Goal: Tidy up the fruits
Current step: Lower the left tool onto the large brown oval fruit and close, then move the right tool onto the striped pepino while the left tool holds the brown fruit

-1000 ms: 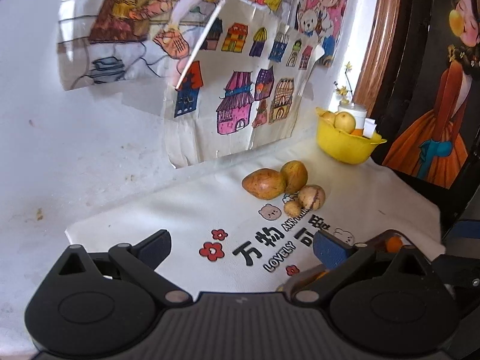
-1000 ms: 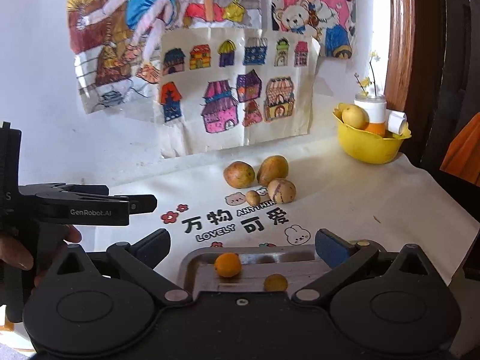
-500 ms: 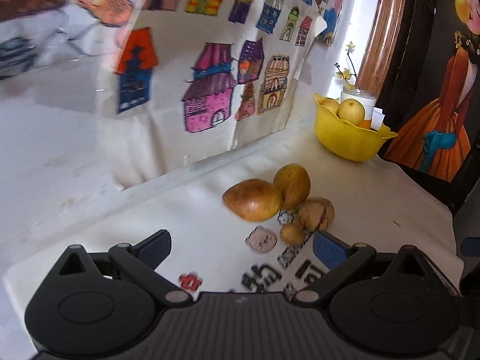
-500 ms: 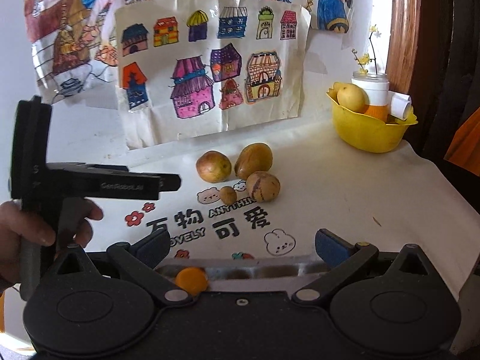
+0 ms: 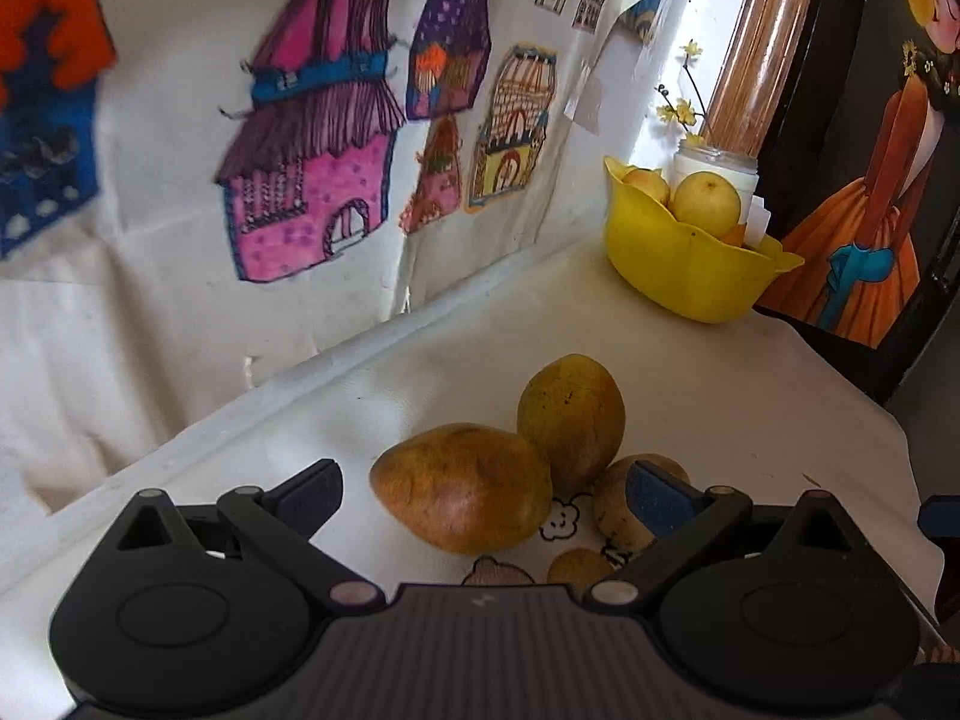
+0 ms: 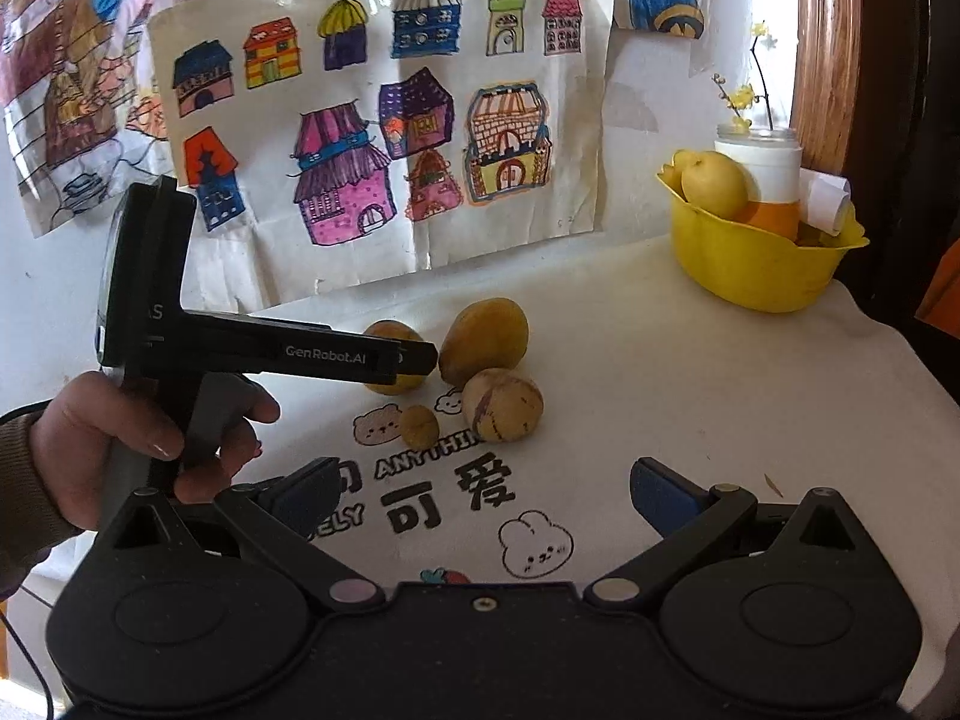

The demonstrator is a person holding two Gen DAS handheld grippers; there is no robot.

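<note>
Several brownish-yellow fruits lie clustered on the white printed cloth. In the left wrist view a large mango lies between my open left gripper's jaws, with a second mango behind it, a round striped fruit by the right pad and a small one below. In the right wrist view the left gripper reaches the near mango; the second mango, striped fruit and small fruit lie beside it. My right gripper is open and empty, well short of them.
A yellow bowl with yellow fruit stands at the back right beside a white jar with a twig. Children's drawings cover the wall behind. A dark frame edges the right side.
My left gripper has moved forward and down to the fruit cluster, so the large mango now sits between its jaws. My right gripper has moved forward; the metal tray with orange fruits has left its view.
</note>
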